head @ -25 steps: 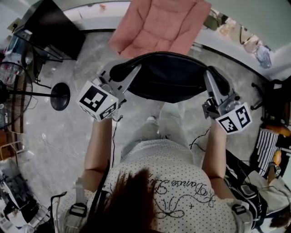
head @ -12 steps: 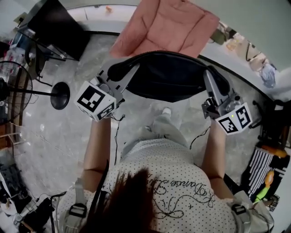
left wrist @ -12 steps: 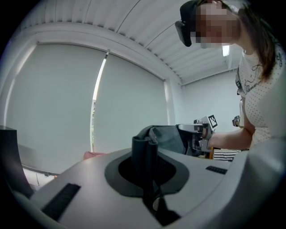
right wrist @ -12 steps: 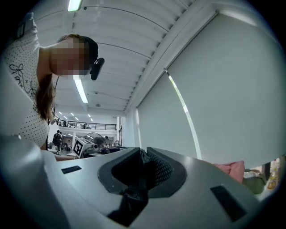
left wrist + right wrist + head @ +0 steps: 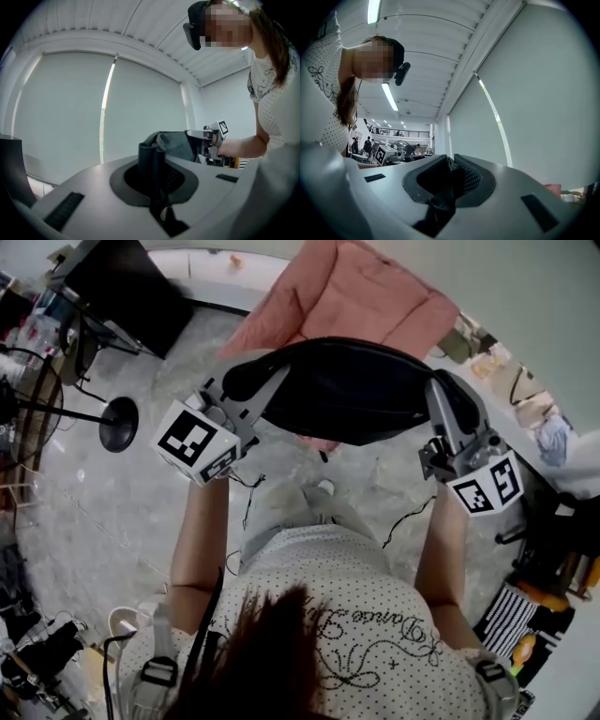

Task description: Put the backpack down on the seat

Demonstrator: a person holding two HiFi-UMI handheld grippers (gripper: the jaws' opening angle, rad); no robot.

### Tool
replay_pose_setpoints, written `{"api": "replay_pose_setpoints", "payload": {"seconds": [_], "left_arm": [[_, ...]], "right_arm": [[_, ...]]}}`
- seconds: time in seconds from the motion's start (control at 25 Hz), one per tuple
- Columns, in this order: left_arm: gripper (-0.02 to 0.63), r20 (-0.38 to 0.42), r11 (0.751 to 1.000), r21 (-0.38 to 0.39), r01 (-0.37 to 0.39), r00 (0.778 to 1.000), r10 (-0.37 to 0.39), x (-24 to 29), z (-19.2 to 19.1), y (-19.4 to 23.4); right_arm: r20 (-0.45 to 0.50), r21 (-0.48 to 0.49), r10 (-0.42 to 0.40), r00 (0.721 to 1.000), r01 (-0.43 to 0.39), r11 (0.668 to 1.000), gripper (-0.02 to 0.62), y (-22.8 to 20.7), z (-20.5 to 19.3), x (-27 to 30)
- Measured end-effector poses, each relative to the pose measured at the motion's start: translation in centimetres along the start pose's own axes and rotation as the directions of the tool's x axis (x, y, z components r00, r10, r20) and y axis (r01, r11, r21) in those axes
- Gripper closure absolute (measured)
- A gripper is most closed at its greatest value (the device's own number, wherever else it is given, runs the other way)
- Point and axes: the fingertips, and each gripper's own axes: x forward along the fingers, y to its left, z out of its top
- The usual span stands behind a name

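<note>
The backpack (image 5: 347,390) hangs in the air, a black bundle stretched crosswise between the two pairs of fingers, so it is lifted but not yet set down. At its left end the left gripper (image 5: 267,388) has its fingers (image 5: 146,159) pressed together on a dark fold of the bag, and greyish fabric bunches just past the tips. At the other end the right gripper (image 5: 439,401) pinches black cloth too. Its jaws stand a little apart only because the cloth fills the gap between them. Both grips look firm to me, and the bag sags only slightly between them.

The seat (image 5: 366,296), a pink padded chair, lies beyond the fingertips and lower than them. From above, the bag covers the seat's near edge, and a strip of pink shows under the bag on the person's side. I judge from this that the load is about over the front of the cushion, but I cannot tell how high above it. Grey floor (image 5: 112,502) spreads below, and a fan base (image 5: 118,424) stands well off to the left of the left fingers.

What is left, as I read it: bring the bag past the edge, lower it until the cushion takes the weight, then part both pairs of fingers
</note>
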Motion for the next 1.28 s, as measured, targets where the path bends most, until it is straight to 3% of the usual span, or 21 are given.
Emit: {"api": "replay_pose_setpoints", "payload": {"seconds": [0.52, 1.04, 1.28], "left_arm": [[0.581, -0.022, 1.0, -0.024, 0.016, 1.0, -0.017, 5.9, -1.9, 5.8], [0.581, -0.023, 0.99, -0.051, 0.13, 0.991, -0.131, 13.8, -3.9, 19.8], [0.581, -0.057, 0.978, -0.096, 0.184, 0.98, -0.19, 16.2, -6.5, 23.5]], "right_arm": [[-0.013, 0.035, -0.026, 1.0, 0.026, 0.999, 0.534, -6.4, -1.9, 4.3], [-0.032, 0.031, -0.147, 0.989, 0.148, 0.989, 0.534, -14.8, -4.3, 15.5], [-0.074, 0.064, -0.221, 0.972, 0.226, 0.972, 0.534, -17.0, -7.1, 18.3]]}}
